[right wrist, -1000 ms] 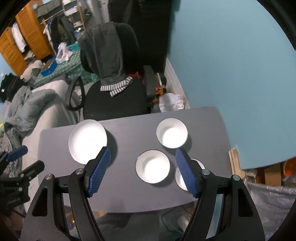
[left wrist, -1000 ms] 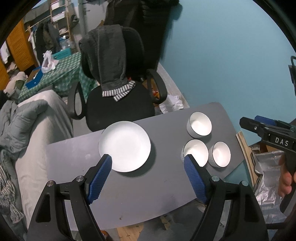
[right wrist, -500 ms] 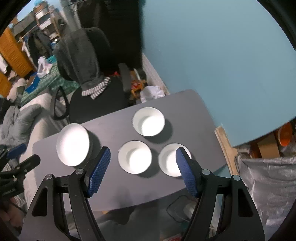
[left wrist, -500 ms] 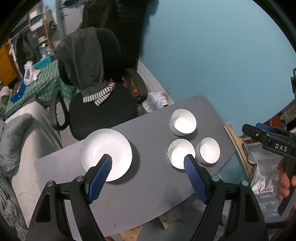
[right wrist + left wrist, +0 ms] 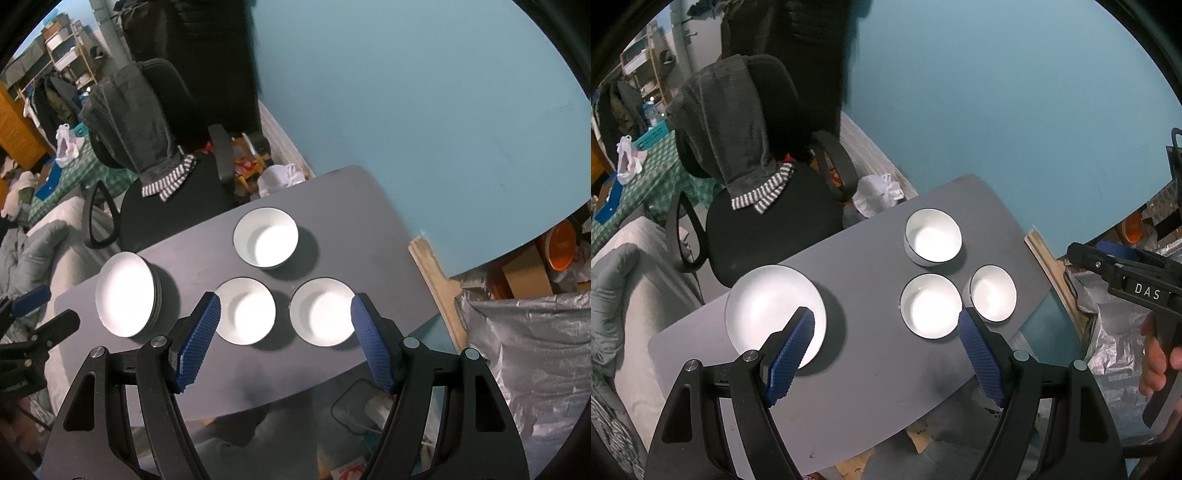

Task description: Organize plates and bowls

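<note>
Below my two grippers sits a grey table (image 5: 362, 206) carrying everything I have to sort. On its left part I see a stack of white plates (image 5: 125, 293), its layered edges showing in the right wrist view. To the right of that stack stand three white bowls, well apart from it: a far bowl (image 5: 266, 242) toward the office chair (image 5: 768, 206), a middle bowl (image 5: 245, 310) nearer me, and a right bowl (image 5: 323, 310) just beside the middle one, close to the table's right edge. My left gripper (image 5: 886, 354) hangs above the near side of the table with its blue pads spread wide and nothing between them; one pad overlaps the plates in its view. My right gripper (image 5: 284, 339) is likewise wide apart and holding nothing, its pads framing the middle and right bowls from above. A grey garment (image 5: 727, 122) is draped over the chair back.
</note>
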Available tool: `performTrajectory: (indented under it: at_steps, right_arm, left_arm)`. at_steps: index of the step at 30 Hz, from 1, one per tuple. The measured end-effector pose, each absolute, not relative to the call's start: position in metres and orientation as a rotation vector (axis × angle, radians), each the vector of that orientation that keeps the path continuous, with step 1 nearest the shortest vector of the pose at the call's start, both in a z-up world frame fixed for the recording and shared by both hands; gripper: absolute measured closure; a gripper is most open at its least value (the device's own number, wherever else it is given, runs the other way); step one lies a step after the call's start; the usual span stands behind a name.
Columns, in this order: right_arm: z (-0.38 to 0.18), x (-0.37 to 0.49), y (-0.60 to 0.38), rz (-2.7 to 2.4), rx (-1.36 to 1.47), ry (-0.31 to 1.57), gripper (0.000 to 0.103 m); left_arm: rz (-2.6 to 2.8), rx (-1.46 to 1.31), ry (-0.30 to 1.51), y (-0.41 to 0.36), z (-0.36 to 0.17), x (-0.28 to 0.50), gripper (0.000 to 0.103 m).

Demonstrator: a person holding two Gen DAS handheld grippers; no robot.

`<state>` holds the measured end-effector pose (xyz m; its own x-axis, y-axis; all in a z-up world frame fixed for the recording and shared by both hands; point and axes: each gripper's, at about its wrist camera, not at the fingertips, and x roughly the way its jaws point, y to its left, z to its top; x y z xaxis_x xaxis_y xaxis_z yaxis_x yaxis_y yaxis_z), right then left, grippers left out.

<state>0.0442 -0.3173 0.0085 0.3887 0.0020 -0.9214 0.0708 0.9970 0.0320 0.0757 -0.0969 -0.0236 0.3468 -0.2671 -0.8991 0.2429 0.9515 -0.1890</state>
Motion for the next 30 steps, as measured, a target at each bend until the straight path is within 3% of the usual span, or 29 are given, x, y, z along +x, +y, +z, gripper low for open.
performTrajectory:
  at_steps: [15,30]
  right_arm:
    - [-0.039,0.073,-0.335,0.037,0.117,1.247,0.031]
    - [-0.152,0.117,-0.318,0.262,0.01,1.42,0.031]
  left_arm:
    - [-0.303,-0.053,1.289,-0.125,-0.077,0.103,0.022]
    - [-0.191,-0.201,1.414,-0.128,-0.161,0.124,0.022]
